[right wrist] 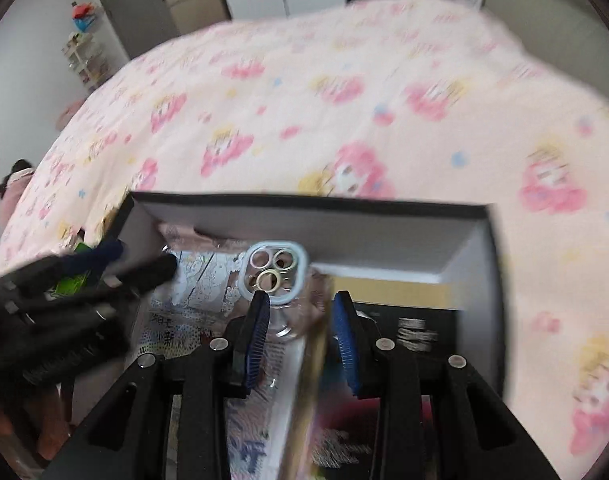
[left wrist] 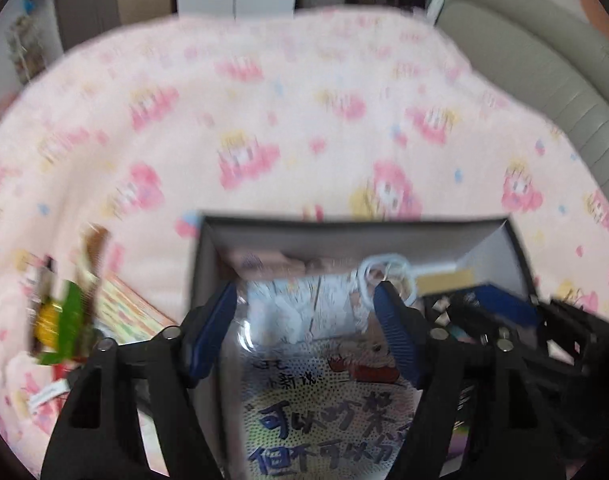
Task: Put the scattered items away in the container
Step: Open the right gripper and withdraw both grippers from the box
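A dark open box [left wrist: 356, 226] with grey inner walls sits on a pink cartoon-print bedspread [left wrist: 264, 120]; it also shows in the right wrist view [right wrist: 316, 205]. My left gripper [left wrist: 306, 298] is open over the box, above a printed comic-style packet [left wrist: 324, 412] lying inside. My right gripper [right wrist: 302, 306] hovers over the box with its jaws apart around a clear phone case [right wrist: 274, 276] with a light-blue camera ring; contact is blurred. The left gripper shows at the left of the right wrist view [right wrist: 104, 268].
Left of the box lie a green and yellow wrapped item [left wrist: 62, 320] and a colourful patterned sheet [left wrist: 128, 312]. A grey upholstered headboard [left wrist: 544, 64] is at the right. Cabinets [right wrist: 136, 4] and a small shelf [right wrist: 84, 60] stand beyond the bed.
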A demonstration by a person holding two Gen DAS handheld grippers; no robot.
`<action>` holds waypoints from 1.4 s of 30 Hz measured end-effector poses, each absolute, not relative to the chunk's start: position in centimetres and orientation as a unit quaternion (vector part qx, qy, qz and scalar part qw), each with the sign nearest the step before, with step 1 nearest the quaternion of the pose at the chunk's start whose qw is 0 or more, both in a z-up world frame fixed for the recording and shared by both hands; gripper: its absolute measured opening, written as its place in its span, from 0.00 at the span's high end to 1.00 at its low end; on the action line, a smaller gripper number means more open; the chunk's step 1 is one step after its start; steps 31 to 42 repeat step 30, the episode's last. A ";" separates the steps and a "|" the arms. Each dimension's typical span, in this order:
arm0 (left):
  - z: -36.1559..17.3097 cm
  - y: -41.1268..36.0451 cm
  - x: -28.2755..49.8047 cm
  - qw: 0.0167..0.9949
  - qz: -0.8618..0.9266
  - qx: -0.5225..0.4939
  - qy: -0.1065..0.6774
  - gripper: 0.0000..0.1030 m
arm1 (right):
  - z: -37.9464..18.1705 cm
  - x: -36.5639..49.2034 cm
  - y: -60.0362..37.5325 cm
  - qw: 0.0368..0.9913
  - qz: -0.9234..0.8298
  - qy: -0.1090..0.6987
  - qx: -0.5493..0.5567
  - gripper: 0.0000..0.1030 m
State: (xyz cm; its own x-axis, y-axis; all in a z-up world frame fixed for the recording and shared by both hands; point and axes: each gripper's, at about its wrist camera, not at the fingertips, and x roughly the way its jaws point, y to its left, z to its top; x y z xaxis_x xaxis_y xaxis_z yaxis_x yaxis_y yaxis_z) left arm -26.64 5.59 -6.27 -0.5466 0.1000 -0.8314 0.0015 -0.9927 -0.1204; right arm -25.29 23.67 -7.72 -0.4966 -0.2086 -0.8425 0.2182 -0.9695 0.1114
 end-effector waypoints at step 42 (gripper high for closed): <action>7.7 5.0 1.7 -0.014 0.940 -0.342 0.003 0.01 | 6.5 2.3 22.8 0.053 -0.943 -0.017 0.328 0.34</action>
